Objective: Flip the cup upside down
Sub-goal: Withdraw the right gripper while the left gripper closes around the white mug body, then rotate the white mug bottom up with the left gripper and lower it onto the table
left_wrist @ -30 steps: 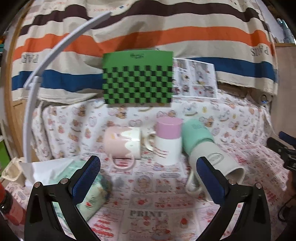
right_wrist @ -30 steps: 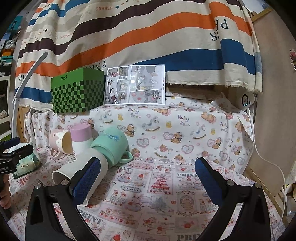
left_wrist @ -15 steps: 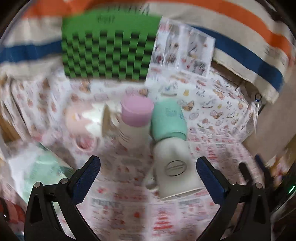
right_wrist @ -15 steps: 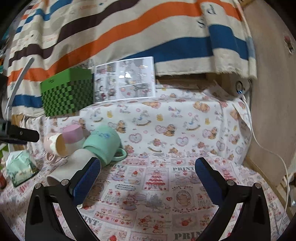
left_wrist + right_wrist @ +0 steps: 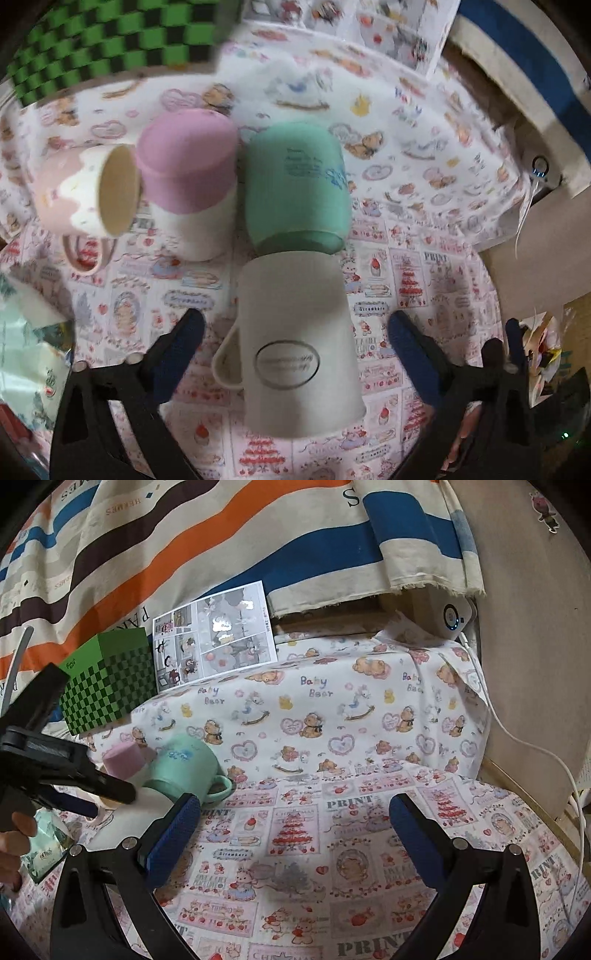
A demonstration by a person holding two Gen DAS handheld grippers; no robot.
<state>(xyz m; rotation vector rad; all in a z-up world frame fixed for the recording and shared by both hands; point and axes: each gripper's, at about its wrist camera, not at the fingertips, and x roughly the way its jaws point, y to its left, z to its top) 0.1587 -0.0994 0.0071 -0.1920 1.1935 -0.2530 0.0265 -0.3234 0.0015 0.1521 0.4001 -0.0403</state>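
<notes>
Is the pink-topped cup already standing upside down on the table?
Yes: in the left wrist view the pink-topped cup stands with its closed pink base up and its white rim down on the printed cloth.

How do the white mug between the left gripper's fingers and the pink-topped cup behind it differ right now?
The white mug lies on its side; the pink-topped cup stands with its closed pink end up. The white mug is one plain colour with an oval emblem; the pink-topped cup is pink above, white below. The white mug sits between the open left gripper fingers; the pink-topped cup lies beyond them. Both rest on the printed cloth.
</notes>
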